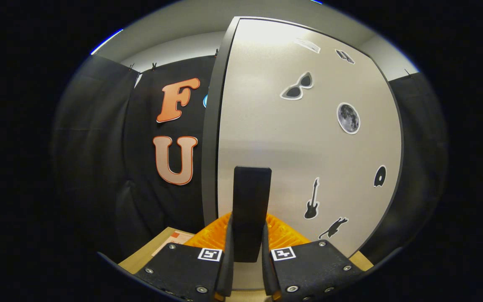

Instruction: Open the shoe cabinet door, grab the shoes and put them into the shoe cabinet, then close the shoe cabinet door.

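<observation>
Now the gripper [247, 256] has both fingers clamped on the dark handle [251, 201] of the pale cabinet door [308, 147], evidently to swing it.

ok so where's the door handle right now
In the gripper view the dark upright handle stands on the pale cabinet door, between the fingers of the tool, which press it from both sides, left of the guitar sticker.
</observation>
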The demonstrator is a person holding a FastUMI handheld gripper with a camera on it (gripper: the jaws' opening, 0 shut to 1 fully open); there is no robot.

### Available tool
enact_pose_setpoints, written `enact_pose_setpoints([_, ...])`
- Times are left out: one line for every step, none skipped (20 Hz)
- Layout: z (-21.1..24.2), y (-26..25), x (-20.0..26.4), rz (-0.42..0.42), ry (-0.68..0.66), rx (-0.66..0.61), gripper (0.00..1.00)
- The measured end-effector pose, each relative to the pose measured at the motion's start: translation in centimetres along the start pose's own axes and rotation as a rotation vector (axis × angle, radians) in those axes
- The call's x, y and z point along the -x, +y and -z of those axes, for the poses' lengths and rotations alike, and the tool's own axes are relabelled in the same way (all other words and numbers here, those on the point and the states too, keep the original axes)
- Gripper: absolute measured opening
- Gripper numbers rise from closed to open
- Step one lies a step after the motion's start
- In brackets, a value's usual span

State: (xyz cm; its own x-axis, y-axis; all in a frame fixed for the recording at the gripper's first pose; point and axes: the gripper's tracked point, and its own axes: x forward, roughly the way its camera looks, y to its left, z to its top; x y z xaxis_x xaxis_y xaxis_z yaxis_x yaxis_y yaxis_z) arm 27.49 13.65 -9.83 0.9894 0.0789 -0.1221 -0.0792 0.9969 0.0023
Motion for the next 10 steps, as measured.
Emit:
enact_pose_setpoints([0.2, 0.1, 0.1, -0.006, 0.018, -0.033, 0.27])
enact_pose_setpoints([0.1, 0.0, 0.2, -0.012, 0.023, -0.034, 0.23])
enact_pose_setpoints([0.1, -0.1, 0.4, -0.013, 0.023, -0.017, 0.22])
enact_pose_setpoints([0.0, 0.0, 0.6, -0.012, 0.018, -0.020, 0.20])
enact_pose_setpoints([0.0, 0.0, 0.8, -0.014, 0.020, -0.024, 0.20])
enact_pose_setpoints([-0.1, -0.2, 1.2, -0.013, 0.018, -0.029, 0.20])
enact_pose_setpoints([0.0, -0.3, 1.7, -0.008, 0.022, -0.034, 0.20])
enact_pose_setpoints([0.1, -0.4, 2.2, -0.005, 0.023, -0.039, 0.18])
enact_pose_setpoints([0.2, -0.6, 2.9, 0.002, 0.025, -0.047, 0.19])
enact_pose_setpoints([0.3, -1.0, 3.9, 0.010, 0.026, -0.046, 0.18])
